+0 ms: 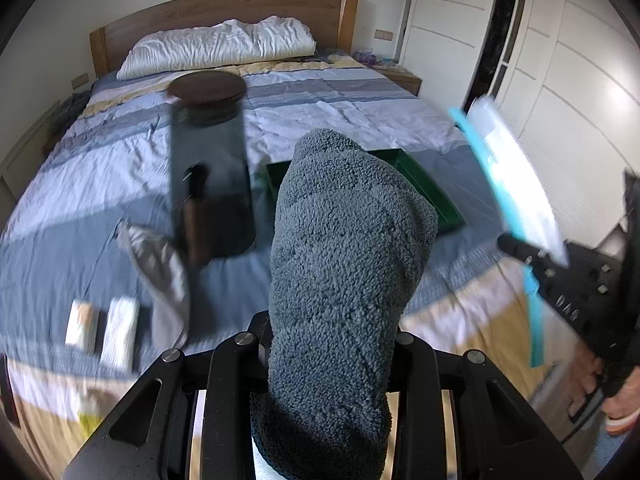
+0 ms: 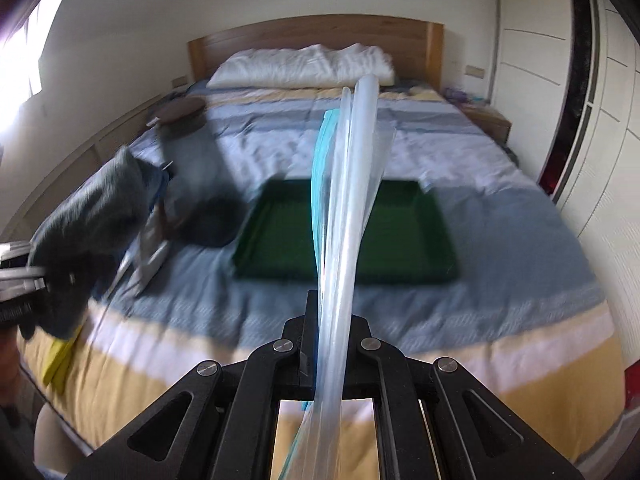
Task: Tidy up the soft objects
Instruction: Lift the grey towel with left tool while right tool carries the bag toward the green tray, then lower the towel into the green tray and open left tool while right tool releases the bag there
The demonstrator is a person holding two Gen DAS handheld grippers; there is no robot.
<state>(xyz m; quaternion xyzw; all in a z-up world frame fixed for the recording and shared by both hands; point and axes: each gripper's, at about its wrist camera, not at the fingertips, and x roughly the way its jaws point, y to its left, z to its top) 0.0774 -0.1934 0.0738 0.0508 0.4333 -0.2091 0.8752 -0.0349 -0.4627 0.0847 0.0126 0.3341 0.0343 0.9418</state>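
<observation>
My left gripper [image 1: 332, 344] is shut on a fuzzy dark grey sock [image 1: 344, 248] that stands up between the fingers above the bed. The sock also shows at the left of the right wrist view [image 2: 92, 216]. My right gripper [image 2: 332, 328] is shut on a clear zip bag with a blue seal strip [image 2: 344, 200], held upright over the bed's foot. The bag and right gripper show at the right of the left wrist view [image 1: 516, 184]. A green tray [image 2: 348, 232] lies on the striped bedspread ahead of both grippers.
A tall dark glass jar with a brown lid [image 1: 210, 168] stands on the bed left of the tray. A grey cloth [image 1: 160, 264] and small white packets [image 1: 100, 328] lie nearby. Pillows [image 1: 216, 46] and headboard are far. Wardrobe doors [image 1: 568, 80] stand right.
</observation>
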